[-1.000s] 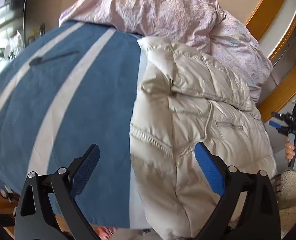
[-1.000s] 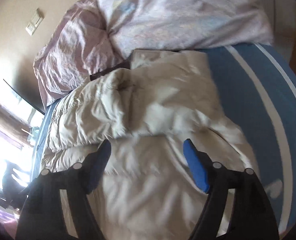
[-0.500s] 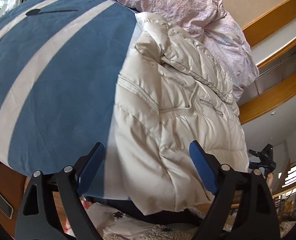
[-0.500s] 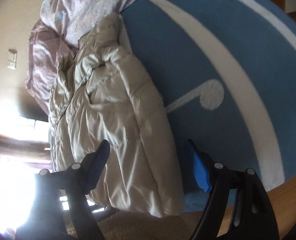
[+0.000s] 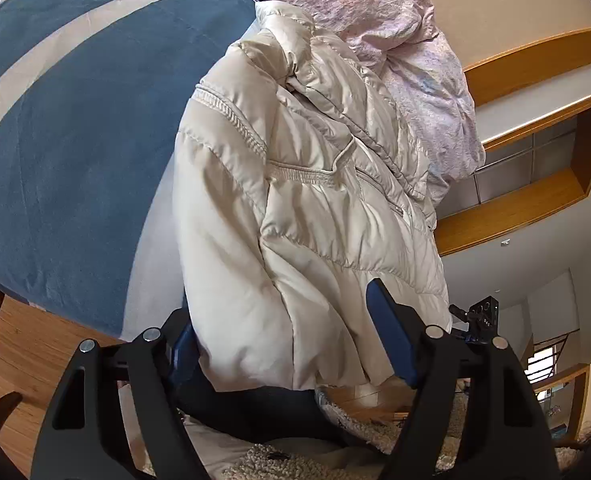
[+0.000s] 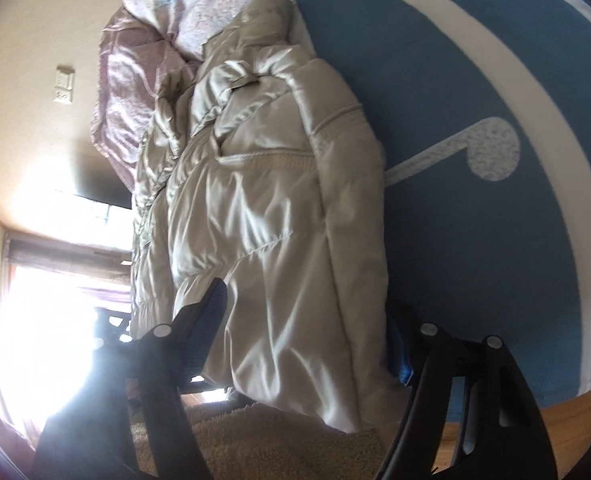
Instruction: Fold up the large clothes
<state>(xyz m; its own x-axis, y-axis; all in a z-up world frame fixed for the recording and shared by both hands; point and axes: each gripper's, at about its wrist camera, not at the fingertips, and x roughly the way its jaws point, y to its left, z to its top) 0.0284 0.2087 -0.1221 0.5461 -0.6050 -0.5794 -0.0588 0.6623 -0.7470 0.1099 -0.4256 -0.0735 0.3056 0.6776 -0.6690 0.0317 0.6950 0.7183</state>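
Observation:
A cream puffer jacket lies lengthwise on a blue bedcover with white stripes, and its hem hangs over the near edge of the bed. My left gripper straddles one corner of that hem. One blue pad sits on top of the fabric and the other is half hidden under it, with the jaws closing. In the right wrist view the jacket reaches down between the fingers of my right gripper. Its jaws are closing too, and its right pad is tucked behind the jacket's edge against the bedcover.
A crumpled pink duvet is piled at the head of the bed, touching the jacket's collar. Wooden floor and a shaggy beige rug lie below the bed edge. Wooden wall shelves stand to the right. A bright window glares at the left.
Both grippers have dropped to the jacket's near hem and their jaws have narrowed. The hem now sits between each pair of fingers, and the views have tilted.

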